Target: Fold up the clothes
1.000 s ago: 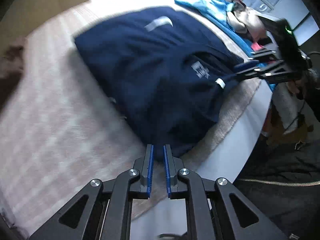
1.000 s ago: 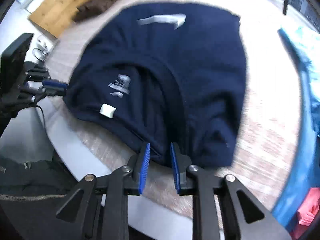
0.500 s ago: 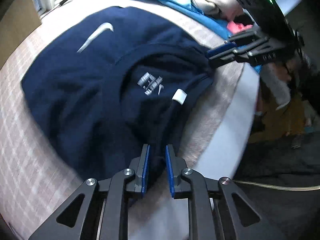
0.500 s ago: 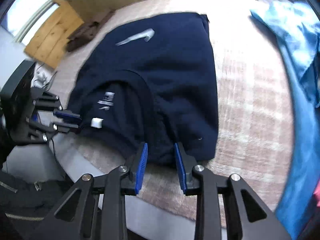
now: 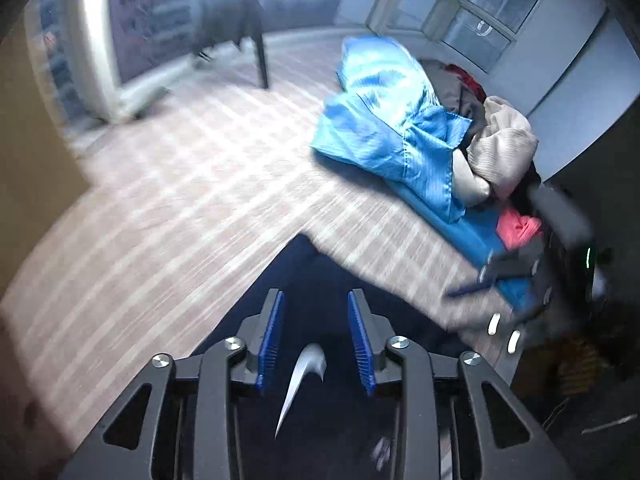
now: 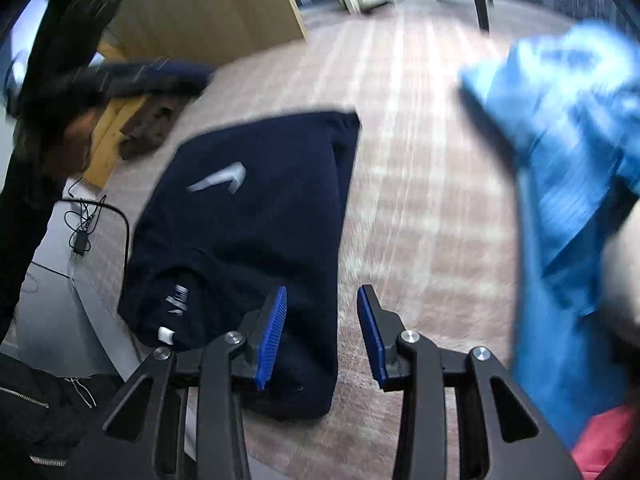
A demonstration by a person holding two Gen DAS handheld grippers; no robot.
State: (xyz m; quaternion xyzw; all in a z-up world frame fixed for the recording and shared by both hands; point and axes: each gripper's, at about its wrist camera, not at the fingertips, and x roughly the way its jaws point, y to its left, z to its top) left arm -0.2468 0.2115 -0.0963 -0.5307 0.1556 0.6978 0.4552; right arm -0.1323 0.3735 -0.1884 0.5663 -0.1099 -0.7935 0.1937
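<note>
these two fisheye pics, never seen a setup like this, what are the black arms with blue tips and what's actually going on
Those are handheld grasping tools, one in each of a person's hands, each carrying a camera looking along its fingers. In the left view the left tool is open above a navy sweatshirt. In the right view the right tool is also open, holding nothing. The folded sweatshirt lies flat on a striped beige cover, white swoosh up. A blue garment tops a pile of unfolded clothes nearby.

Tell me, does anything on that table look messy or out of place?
The navy sweatshirt lies folded fairly neatly on the checked cloth. What stands out is the heap at the table's right end: a crumpled blue garment, a beige one and something pink, all unfolded.
</note>
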